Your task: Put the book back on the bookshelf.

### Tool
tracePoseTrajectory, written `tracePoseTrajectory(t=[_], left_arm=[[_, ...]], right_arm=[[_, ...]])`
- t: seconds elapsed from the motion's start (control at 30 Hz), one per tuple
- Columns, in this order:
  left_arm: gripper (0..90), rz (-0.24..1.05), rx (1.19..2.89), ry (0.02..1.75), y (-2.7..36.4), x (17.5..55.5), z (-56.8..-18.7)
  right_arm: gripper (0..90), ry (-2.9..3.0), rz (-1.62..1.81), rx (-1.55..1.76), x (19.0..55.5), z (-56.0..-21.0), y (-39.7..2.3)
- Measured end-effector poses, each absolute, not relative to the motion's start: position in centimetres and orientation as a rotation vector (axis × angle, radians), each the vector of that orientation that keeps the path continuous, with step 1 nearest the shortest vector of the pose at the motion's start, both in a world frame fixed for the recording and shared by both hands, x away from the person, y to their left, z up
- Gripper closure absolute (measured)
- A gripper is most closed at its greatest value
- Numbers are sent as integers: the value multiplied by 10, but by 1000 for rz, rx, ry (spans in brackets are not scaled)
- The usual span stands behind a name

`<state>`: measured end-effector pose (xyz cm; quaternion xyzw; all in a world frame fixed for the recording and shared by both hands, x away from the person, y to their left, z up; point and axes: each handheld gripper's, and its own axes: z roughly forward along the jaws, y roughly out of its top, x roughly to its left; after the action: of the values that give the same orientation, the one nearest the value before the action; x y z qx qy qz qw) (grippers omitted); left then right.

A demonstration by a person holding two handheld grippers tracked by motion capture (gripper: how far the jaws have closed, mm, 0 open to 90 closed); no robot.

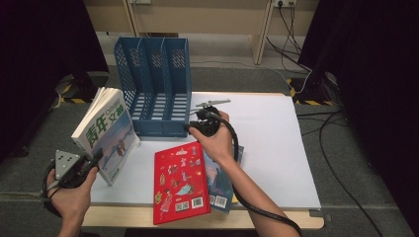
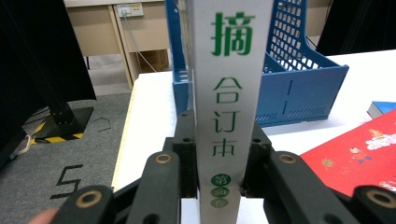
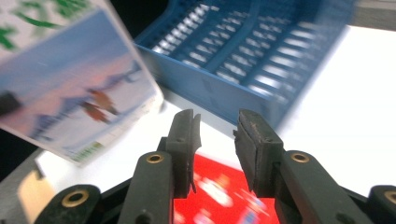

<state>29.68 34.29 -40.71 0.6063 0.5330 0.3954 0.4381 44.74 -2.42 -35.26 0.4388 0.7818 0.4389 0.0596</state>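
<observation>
A thick magazine (image 1: 105,132) with a white spine and green characters (image 2: 228,93) stands tilted on its lower edge at the table's left side. My left gripper (image 1: 93,159) (image 2: 219,144) is shut on the bottom of its spine. A red book (image 1: 180,182) (image 3: 219,193) lies flat near the front edge, partly over a blue-covered book (image 1: 221,186). My right gripper (image 1: 190,129) (image 3: 215,126) hovers over the red book's far edge, just in front of the blue file rack (image 1: 155,84) (image 3: 243,70). Its jaws stand apart with nothing between them.
The white table top (image 1: 267,143) stretches to the right of the books. The rack has three upright slots that open towards me. Cables (image 1: 336,163) trail over the grey floor on the right. Dark stands flank the table on both sides.
</observation>
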Motion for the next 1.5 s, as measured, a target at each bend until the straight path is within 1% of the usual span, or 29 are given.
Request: tracePoseTrajectory(t=[0.23,0.8,1.03,1.5], left_arm=[[726,993,1480,1345,351,294,-410],[719,1001,1477,1326,352,294,-412],[711,1008,1463,1321,352,294,-412],[619,1057,1394,1259,349,312,-394]], right_arm=[[680,2309,1261,1378,444,-366,-56],[662,2183,1227,1533,432,-399,-112],[649,2162,1238,1569,429,-406,-120],[634,2167,1241,1594,423,-417,-126]])
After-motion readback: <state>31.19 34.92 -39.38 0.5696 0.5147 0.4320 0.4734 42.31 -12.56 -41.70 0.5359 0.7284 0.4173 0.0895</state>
